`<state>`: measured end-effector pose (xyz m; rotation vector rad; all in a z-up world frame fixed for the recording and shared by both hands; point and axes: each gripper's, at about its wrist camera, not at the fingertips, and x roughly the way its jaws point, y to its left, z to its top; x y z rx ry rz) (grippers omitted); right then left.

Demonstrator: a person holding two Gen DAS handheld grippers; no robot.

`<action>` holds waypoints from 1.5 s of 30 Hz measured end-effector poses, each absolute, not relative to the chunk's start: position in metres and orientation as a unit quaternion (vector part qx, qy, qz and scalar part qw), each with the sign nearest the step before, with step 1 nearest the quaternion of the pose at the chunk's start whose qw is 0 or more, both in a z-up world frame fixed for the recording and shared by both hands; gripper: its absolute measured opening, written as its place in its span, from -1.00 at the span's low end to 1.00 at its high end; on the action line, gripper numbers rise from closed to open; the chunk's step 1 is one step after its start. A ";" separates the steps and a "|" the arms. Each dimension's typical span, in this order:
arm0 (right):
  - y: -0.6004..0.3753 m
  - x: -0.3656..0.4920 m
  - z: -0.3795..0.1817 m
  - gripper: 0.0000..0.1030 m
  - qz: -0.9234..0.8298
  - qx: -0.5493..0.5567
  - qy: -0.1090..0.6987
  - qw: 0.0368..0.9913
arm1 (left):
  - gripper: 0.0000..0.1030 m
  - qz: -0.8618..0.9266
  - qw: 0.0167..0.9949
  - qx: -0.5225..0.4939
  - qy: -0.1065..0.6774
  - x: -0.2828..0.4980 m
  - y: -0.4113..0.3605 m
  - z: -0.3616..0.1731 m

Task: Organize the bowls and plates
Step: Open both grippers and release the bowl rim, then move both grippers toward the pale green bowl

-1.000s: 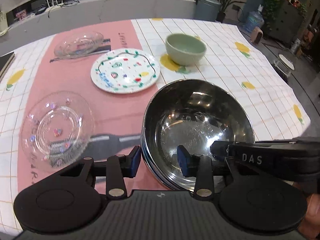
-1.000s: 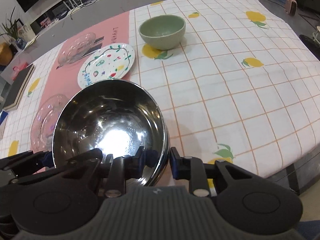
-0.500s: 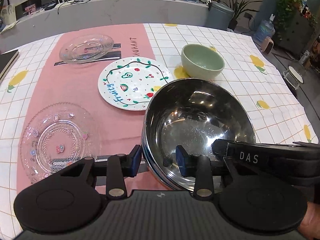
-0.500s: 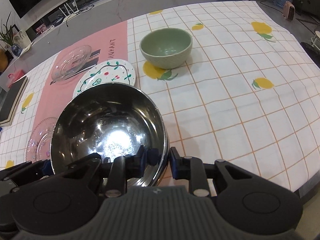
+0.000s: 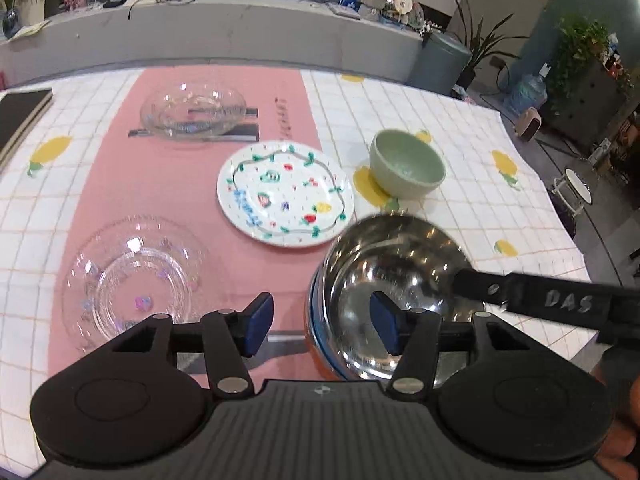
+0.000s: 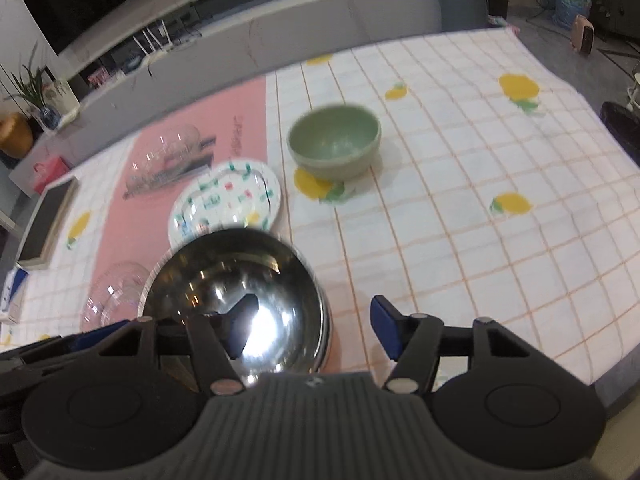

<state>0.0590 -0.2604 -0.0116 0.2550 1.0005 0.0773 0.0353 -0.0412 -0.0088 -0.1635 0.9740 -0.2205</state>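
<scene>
Steel bowl (image 5: 390,276), one, mirror-bright inside with a blue band showing under its rim; sits directly before both tools, its near rim between the wide-spread fingers of each. Left gripper (image 5: 322,330): jaws wide, holding nothing. Right gripper (image 6: 312,330): jaws wide, holding nothing. Green bowl (image 5: 406,169), one, matte, ahead of the steel bowl. Painted plate (image 5: 285,193), one, white with fruit motifs, ahead-left. Clear glass plates, two: one (image 5: 134,280) left of the left gripper, one (image 5: 194,114) far ahead.

Black grippers (image 5: 321,330), blue-padded jaws
</scene>
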 end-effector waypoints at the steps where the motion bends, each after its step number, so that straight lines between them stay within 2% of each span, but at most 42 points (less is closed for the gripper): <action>1: -0.262 0.061 -0.006 0.21 0.040 0.122 0.473 0.872 | 0.28 -0.107 0.876 -0.076 0.463 0.038 -0.041 -0.005; 5: -0.267 0.071 0.012 0.30 0.053 0.129 0.456 0.879 | 0.30 -0.114 0.883 -0.072 0.450 0.050 -0.040 0.012; 14: -0.274 0.112 0.041 0.30 0.061 0.136 0.432 0.889 | 0.35 -0.131 0.891 -0.067 0.429 0.103 -0.052 0.052; 20: -0.285 0.160 0.049 0.30 0.051 0.144 0.431 0.889 | 0.35 -0.144 0.890 -0.051 0.429 0.152 -0.076 0.048; 30: -0.320 0.217 -0.009 0.27 0.026 0.168 0.475 0.863 | 0.30 -0.155 0.868 -0.057 0.468 0.212 -0.094 -0.010; 33: -0.328 0.226 -0.025 0.24 0.019 0.177 0.483 0.857 | 0.20 -0.161 0.856 -0.057 0.487 0.222 -0.100 -0.026; 38: -0.329 0.239 -0.050 0.16 0.011 0.184 0.502 0.845 | 0.20 -0.170 0.853 -0.052 0.491 0.228 -0.106 -0.038; 45: -0.328 0.246 -0.068 0.15 0.006 0.183 0.513 0.839 | 0.02 -0.190 0.843 -0.044 0.502 0.234 -0.119 -0.049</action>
